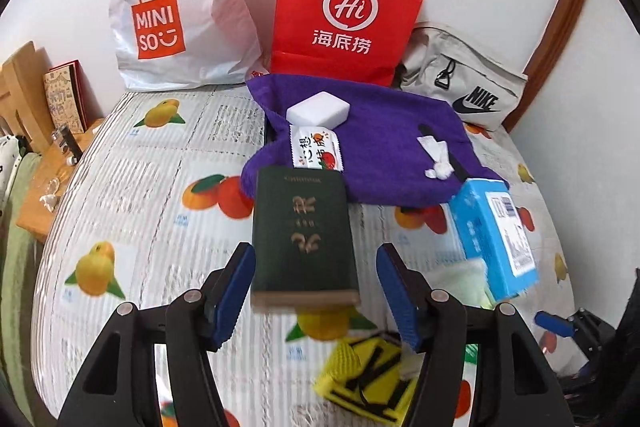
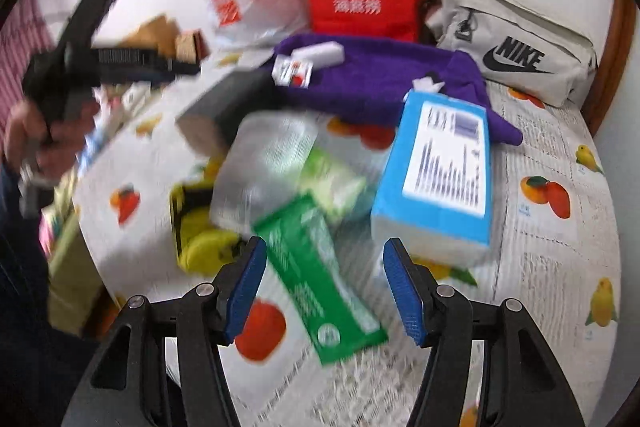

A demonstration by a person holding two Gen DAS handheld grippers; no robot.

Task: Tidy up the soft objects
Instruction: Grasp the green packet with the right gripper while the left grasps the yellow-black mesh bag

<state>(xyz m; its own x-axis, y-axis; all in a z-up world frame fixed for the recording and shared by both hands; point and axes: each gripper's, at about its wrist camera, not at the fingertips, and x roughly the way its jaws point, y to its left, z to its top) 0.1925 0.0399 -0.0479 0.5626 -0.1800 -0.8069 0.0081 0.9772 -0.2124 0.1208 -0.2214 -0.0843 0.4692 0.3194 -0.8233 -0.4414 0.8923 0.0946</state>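
Note:
My left gripper (image 1: 314, 291) is open, its blue pads on either side of the near end of a dark green book (image 1: 304, 239) lying on the fruit-print tablecloth (image 1: 132, 195). A purple cloth (image 1: 384, 143) lies behind it, carrying a white block (image 1: 318, 109), a small snack packet (image 1: 316, 149) and a white wrapper (image 1: 436, 155). A yellow mesh item (image 1: 364, 375) lies below the gripper. My right gripper (image 2: 324, 287) is open over a green packet (image 2: 320, 275), next to a clear plastic pack (image 2: 280, 163) and a blue box (image 2: 440, 171). The view is blurred.
A white Miniso bag (image 1: 176, 3), a red paper bag (image 1: 348, 7) and a beige Nike pouch (image 1: 460, 83) stand against the back wall. A wooden stand with books (image 1: 44, 107) sits at the left. The left gripper and hand (image 2: 68, 75) show in the right wrist view.

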